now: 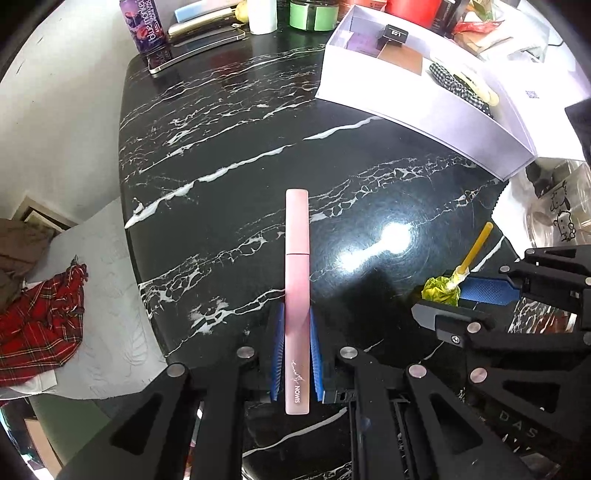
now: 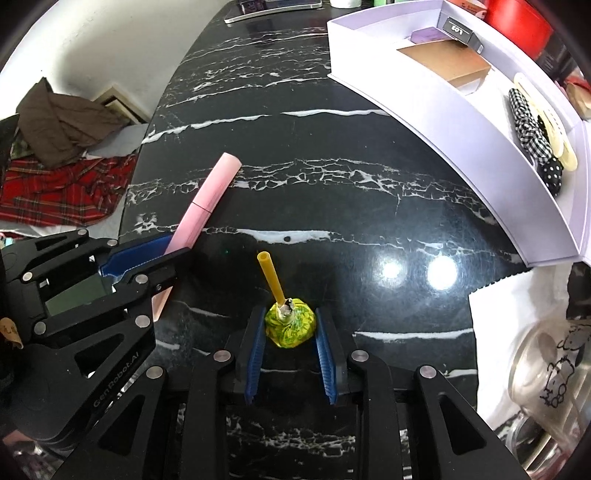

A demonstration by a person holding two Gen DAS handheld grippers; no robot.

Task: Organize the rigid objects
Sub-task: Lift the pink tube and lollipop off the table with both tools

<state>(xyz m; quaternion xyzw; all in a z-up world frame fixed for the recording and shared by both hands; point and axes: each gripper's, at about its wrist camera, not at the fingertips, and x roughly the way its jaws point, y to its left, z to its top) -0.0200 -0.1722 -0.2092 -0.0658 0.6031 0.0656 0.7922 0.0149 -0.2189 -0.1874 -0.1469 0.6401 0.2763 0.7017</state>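
My left gripper [image 1: 296, 317] is shut on a long pink cosmetic tube [image 1: 297, 280] that points forward over the black marble table [image 1: 229, 206]. The tube also shows in the right wrist view [image 2: 207, 195], with the left gripper [image 2: 177, 249] around it. My right gripper [image 2: 291, 317] is shut on a lollipop [image 2: 290, 323] with a yellow-green wrapper and a yellow stick pointing up. The lollipop [image 1: 443, 290] and right gripper [image 1: 448, 299] also show at the right of the left wrist view. A white open box [image 1: 424, 110] stands at the back right.
The box [image 2: 454, 122] holds a checked cloth item [image 2: 528, 118], a brown card and a small black case. A purple can [image 1: 144, 26], jars and phones line the back edge. A glass mug [image 2: 546, 365] stands at right. Clothes [image 2: 62, 184] lie to the left.
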